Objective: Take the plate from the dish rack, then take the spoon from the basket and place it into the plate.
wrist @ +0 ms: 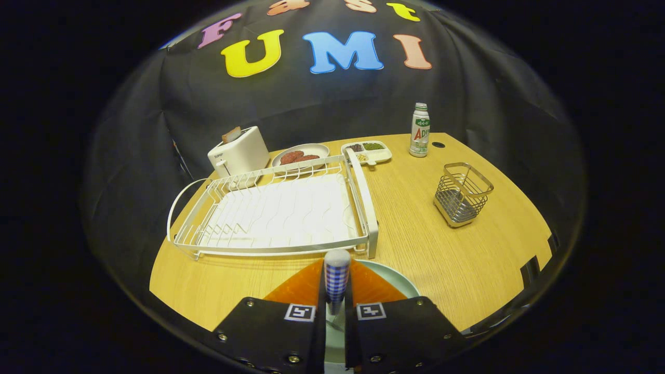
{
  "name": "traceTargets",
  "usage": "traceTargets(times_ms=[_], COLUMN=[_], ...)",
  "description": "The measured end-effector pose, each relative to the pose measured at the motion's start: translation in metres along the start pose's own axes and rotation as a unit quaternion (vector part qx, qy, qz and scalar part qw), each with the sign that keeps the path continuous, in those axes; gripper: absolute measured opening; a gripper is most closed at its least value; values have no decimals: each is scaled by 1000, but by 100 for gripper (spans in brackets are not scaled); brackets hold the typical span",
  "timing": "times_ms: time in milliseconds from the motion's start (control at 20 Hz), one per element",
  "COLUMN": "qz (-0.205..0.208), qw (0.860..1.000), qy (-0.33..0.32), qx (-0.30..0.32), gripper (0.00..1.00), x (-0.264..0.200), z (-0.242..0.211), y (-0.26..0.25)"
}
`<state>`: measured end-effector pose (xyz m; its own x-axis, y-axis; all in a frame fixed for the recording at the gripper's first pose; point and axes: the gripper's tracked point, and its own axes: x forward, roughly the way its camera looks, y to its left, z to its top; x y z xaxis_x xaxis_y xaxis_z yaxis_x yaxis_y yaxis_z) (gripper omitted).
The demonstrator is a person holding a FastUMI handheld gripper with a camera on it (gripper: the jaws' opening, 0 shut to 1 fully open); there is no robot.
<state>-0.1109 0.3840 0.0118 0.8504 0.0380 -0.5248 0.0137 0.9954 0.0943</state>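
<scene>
dish rack [270, 213]: empty, left half of the worktop [415, 228], just beyond the fingers; no plate left in it.
toaster [238, 150]: behind the rack's far left corner, well out of the way.
food dishes: a round one [301, 154] and a divided tray [370, 151] behind the rack, not involved.
fingers [336, 304]: clamped together on the spoon [336, 278], held by its checked handle, which stands up between them.
plate [400, 278]: pale, flat on the worktop directly under and just ahead of the fingers, near the rack's front rail.
step in hand: judged as lowering the spoon into the plate. Bowl end is hidden below the fingers, so contact is best felt for before release; spoon should be set well inside the rim, then the fingers opened slowly.
bottle [420, 130]: far right of centre, clear.
basket [461, 195]: right side, empty wire, well apart from the plate.
</scene>
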Motion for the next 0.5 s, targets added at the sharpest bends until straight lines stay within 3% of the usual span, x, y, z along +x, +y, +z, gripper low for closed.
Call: traceTargets(times_ms=[500], qz=[-19], qw=[999], qy=[-24], qx=[19], gripper=[42], x=[-5], z=[19], y=[-14])
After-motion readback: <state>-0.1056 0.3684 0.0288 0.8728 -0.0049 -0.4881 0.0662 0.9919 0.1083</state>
